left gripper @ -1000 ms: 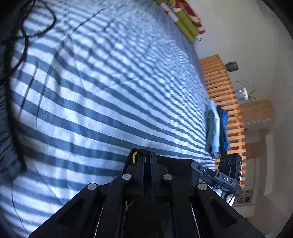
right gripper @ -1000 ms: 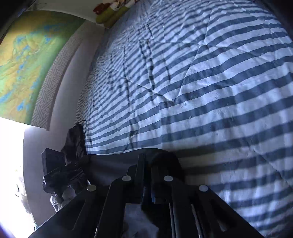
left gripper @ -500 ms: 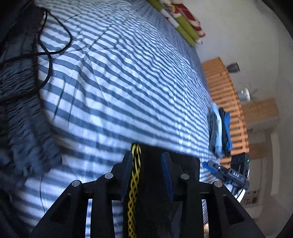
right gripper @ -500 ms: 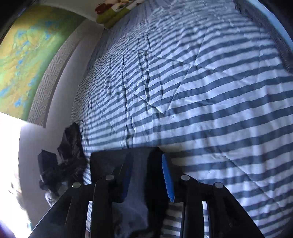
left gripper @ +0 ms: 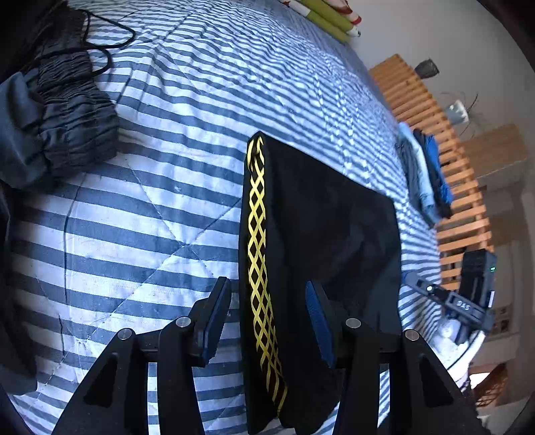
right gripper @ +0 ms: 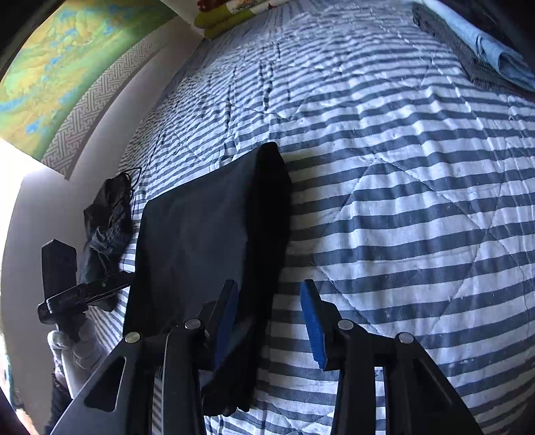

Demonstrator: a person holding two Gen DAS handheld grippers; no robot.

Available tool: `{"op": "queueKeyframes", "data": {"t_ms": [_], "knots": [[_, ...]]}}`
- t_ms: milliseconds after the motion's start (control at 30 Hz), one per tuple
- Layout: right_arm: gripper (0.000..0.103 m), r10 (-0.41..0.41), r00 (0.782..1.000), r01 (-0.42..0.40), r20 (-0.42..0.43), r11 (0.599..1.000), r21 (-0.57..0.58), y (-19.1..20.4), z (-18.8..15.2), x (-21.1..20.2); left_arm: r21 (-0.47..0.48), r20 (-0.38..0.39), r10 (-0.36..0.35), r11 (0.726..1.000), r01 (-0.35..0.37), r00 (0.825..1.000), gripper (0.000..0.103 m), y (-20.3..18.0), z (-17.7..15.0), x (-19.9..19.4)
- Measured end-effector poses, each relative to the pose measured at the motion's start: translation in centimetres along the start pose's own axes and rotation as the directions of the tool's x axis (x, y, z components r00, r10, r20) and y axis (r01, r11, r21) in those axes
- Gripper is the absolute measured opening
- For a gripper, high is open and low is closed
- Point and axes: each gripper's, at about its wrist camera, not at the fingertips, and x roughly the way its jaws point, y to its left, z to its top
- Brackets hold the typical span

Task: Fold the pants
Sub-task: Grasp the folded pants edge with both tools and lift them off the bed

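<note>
Black pants with a yellow lattice stripe lie folded flat on the striped bedspread. My left gripper is open, its blue pads straddling the striped near edge without closing on it. In the right wrist view the same pants lie left of centre. My right gripper is open too, its left pad over the cloth's right edge, its right pad over bare bedspread.
A crumpled dark grey garment with a black cord lies at the left. Folded blue clothes rest at the bed's right edge by a wooden slatted frame. A gloved hand holds the other gripper. Pillows lie far off.
Both grippers went from shut on the pants to open, releasing them. The pants have come down and now lie flat on the bed, with both grippers drawn back.
</note>
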Motion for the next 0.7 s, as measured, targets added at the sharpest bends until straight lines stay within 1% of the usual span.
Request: {"op": "queueKeyframes", "data": {"t_ms": [100, 133, 267, 300, 333, 367, 400, 500, 533, 567, 633, 700], "knots": [[0.043, -0.014, 1.000, 0.014, 0.012, 1.000, -0.003, 0.4, -0.2, 0.3, 0.025, -0.002, 0.047, 0.999, -0.047, 0.999, 0.050, -0.4, 0.0, 0.6], [0.043, -0.010, 1.000, 0.010, 0.012, 1.000, 0.000, 0.5, -0.2, 0.5, 0.021, -0.002, 0.046, 0.999, -0.046, 0.999, 0.050, -0.5, 0.0, 0.7], [0.045, 0.019, 1.000, -0.019, 0.013, 1.000, 0.005, 1.2, 0.1, 0.9, -0.006, 0.008, 0.002, 1.000, -0.002, 1.000, 0.050, -1.1, 0.5, 0.7], [0.049, 0.027, 1.000, -0.027, 0.015, 1.000, 0.003, 1.3, 0.3, 0.9, -0.008, 0.010, -0.009, 1.000, 0.009, 1.000, 0.053, -1.3, 0.6, 0.6], [0.056, 0.030, 0.999, -0.030, 0.015, 1.000, -0.002, 1.5, 0.4, 1.0, -0.008, 0.010, -0.014, 1.000, 0.015, 1.000, 0.055, -1.3, 0.7, 0.7], [0.060, 0.026, 1.000, -0.025, 0.013, 1.000, -0.012, 1.7, 0.5, 1.3, -0.006, 0.007, -0.010, 1.000, 0.011, 1.000, 0.059, -1.4, 0.8, 0.9], [0.064, 0.021, 1.000, -0.021, 0.008, 1.000, -0.017, 1.8, 0.7, 1.6, -0.008, 0.002, -0.008, 1.000, 0.008, 1.000, 0.060, -1.4, 0.9, 1.1], [0.064, -0.002, 0.999, 0.002, -0.042, 1.000, 0.003, 1.3, 0.8, 3.1, -0.040, -0.047, -0.030, 0.999, 0.028, 0.998, 0.060, -0.9, 1.0, 2.3], [0.064, 0.017, 0.997, -0.014, -0.072, 0.999, 0.036, 0.7, 0.8, 3.7, -0.052, -0.065, -0.047, 0.998, 0.044, 0.997, 0.060, -0.6, 1.0, 2.7], [0.064, 0.045, 0.997, -0.042, -0.060, 0.998, 0.050, 0.3, 0.8, 3.6, -0.056, -0.070, -0.047, 0.998, 0.043, 0.996, 0.059, -0.6, 0.9, 3.1], [0.064, 0.080, 0.994, -0.075, -0.068, 0.994, 0.074, -0.3, 1.0, 3.6, -0.043, -0.059, -0.047, 0.998, 0.044, 0.997, 0.059, -0.7, 1.0, 3.1], [0.065, 0.117, 0.991, -0.110, -0.066, 0.990, 0.093, -0.8, 1.1, 3.7, -0.046, -0.051, -0.063, 0.997, 0.060, 0.997, 0.058, -0.7, 1.1, 3.4]]}}
